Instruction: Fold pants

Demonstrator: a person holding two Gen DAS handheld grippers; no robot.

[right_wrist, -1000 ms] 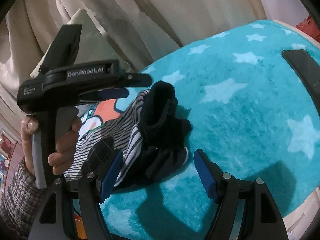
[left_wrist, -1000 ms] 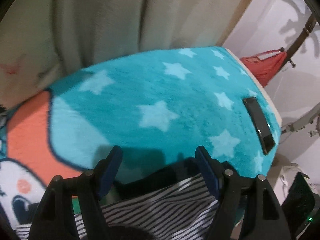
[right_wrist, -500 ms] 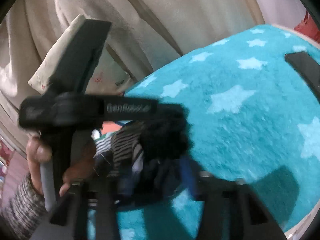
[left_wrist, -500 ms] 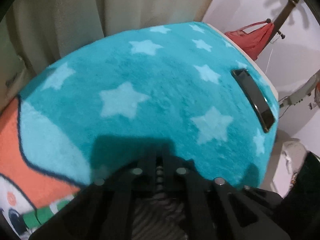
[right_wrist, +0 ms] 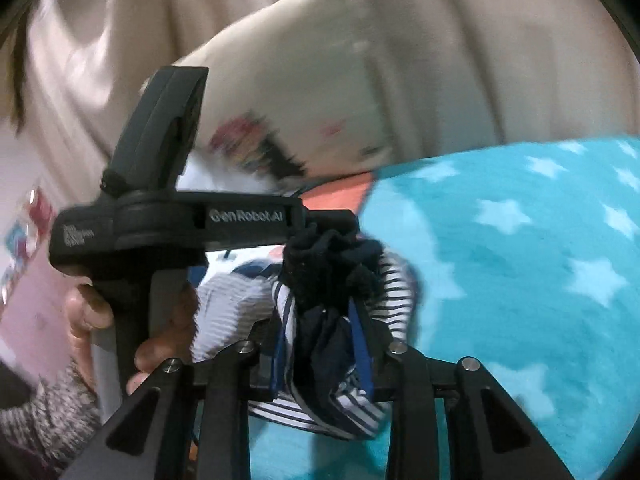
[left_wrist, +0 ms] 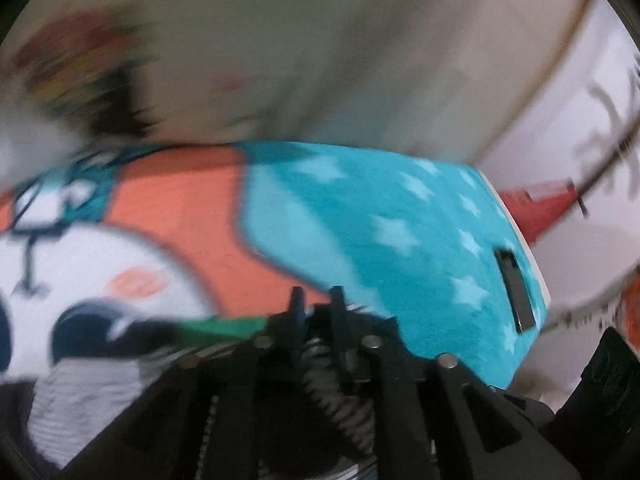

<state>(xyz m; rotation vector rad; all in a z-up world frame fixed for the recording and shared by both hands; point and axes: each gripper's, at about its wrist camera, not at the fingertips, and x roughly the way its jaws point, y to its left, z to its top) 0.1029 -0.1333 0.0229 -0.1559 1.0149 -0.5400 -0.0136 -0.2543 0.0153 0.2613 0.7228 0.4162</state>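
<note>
A single teal blanket with pale stars covers the bed, carrying one large cartoon figure in orange, white and dark blue at its left part; behind it hangs a beige curtain. One pillow with a blurred colourful print leans against the curtain beyond the blanket. There is one pair of pants, navy with white-and-navy stripes, bunched up above the blanket between two grippers. The right gripper has its two blue-padded fingers drawn nearly together, clamped on a dark fold of the pants with striped cloth spilling out below and to either side. The left gripper, gripped by one bare hand in a knitted sleeve, pinches the dark top bunch of the same pants; in its own wrist view its two fingers stand close together, and striped fabric shows low at the left. One dark phone lies on the blanket near its right edge, well apart from the pants. One red cloth item hangs beyond that edge.
</note>
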